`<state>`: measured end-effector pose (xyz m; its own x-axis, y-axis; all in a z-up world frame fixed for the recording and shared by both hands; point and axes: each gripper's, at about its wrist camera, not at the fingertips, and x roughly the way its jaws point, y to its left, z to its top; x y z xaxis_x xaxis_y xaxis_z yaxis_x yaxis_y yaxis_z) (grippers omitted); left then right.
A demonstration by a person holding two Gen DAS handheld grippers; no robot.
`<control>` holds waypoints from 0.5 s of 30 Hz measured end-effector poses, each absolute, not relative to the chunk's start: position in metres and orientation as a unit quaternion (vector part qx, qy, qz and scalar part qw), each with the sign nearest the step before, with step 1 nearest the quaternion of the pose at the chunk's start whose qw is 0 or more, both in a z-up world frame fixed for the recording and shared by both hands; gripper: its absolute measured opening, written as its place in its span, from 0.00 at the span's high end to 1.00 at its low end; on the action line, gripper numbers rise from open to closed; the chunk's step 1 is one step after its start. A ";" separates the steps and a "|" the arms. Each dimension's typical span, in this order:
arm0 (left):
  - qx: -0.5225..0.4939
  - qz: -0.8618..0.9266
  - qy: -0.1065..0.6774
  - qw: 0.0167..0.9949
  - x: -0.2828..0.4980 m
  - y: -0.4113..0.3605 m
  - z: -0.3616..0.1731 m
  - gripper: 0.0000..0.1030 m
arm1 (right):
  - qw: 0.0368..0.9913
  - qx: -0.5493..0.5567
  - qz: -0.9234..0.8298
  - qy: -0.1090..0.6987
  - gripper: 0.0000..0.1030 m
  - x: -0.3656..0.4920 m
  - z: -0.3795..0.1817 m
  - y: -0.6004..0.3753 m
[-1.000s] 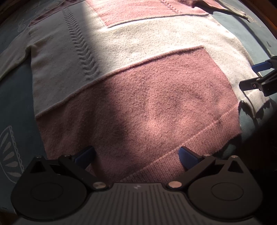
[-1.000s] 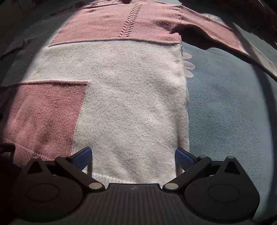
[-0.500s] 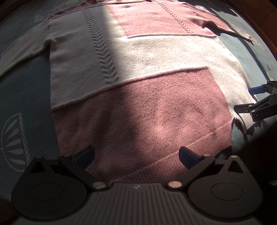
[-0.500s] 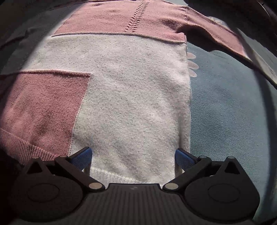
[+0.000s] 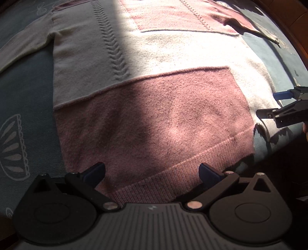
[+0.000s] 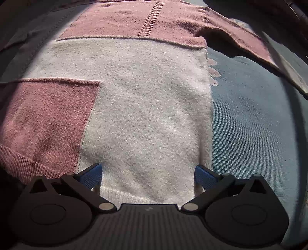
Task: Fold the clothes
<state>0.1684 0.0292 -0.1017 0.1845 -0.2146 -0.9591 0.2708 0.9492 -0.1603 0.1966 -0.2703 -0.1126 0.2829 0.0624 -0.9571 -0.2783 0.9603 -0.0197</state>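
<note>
A pink and cream patchwork sweater (image 5: 154, 100) lies flat on a blue-grey cloth, sleeves spread to both sides. My left gripper (image 5: 152, 173) is open, low over the pink ribbed hem (image 5: 173, 178) near the sweater's left bottom part. My right gripper (image 6: 148, 175) is open over the cream hem at the bottom right corner of the sweater (image 6: 146, 115). From the left wrist view the right gripper (image 5: 277, 104) shows at the far right edge, its fingers apart above the cream side. Neither gripper has cloth between its fingers.
The blue-grey cloth (image 6: 259, 125) carries pale printed motifs (image 5: 13, 148). A wooden edge (image 5: 296, 17) runs at the far right. The right sleeve (image 6: 250, 44) stretches out to the upper right, the left sleeve (image 5: 21, 48) to the left. A shadow band crosses the sweater.
Both grippers have drawn back slightly along the hem; more of the sweater's top and left sleeve shows in the left wrist view. Fingers stay open.
</note>
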 end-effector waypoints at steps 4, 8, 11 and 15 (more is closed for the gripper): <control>0.023 -0.190 0.622 0.759 0.163 0.010 -0.106 0.01 | 0.794 -0.094 0.109 0.590 0.00 0.197 -0.112 -0.270; 0.026 -0.163 0.641 0.750 0.157 0.015 -0.113 0.01 | 0.793 -0.098 0.112 0.591 0.00 0.197 -0.112 -0.270; 0.033 -0.147 0.652 0.743 0.152 0.025 -0.111 0.01 | 0.795 -0.099 0.112 0.588 0.00 0.196 -0.112 -0.270; 0.017 -0.139 0.648 0.749 0.156 0.034 -0.105 0.01 | 0.798 -0.097 0.111 0.584 0.00 0.195 -0.112 -0.270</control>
<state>0.1555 0.0343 -0.1046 0.1211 -0.1855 -0.9752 0.2295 0.9610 -0.1543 0.1946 -0.2698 -0.1120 0.2920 0.0639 -0.9543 -0.2912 0.9563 -0.0251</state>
